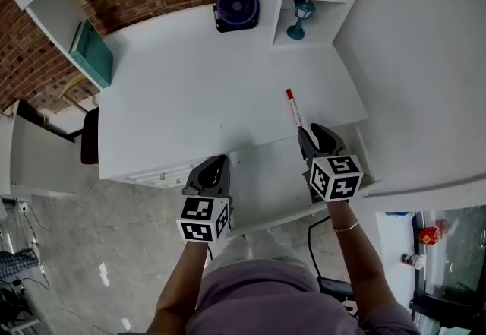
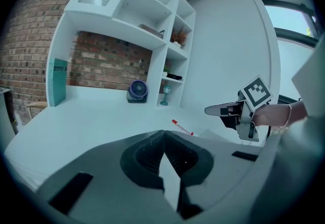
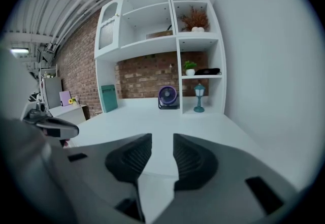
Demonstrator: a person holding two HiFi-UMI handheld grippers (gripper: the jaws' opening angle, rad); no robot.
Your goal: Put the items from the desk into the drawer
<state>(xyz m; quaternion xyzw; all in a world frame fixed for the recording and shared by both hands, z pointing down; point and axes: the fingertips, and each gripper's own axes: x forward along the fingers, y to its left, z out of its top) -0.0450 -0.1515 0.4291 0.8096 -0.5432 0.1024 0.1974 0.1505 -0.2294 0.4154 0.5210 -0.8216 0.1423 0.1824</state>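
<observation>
The red-capped marker (image 1: 293,107) lay right of centre on the desk (image 1: 190,98). The right gripper (image 1: 314,134), slightly open and empty, was just below it, probably to grasp it; the left gripper (image 1: 219,165) was closed on nothing.

- No word, brand name or number can be read anywhere.
- The marker cube (image 1: 203,218) on the left hand-held gripper (image 1: 216,168) bears only black-and-white square patterns, no letters or digits.
- The second cube (image 1: 336,177), on the right hand-held gripper (image 1: 315,133), carries patterns of the same kind.
- Any print on the red-capped pen (image 1: 293,108) lying on the table (image 1: 190,98) is too small to read.
- The teal book (image 1: 93,52) shows no legible title.
</observation>
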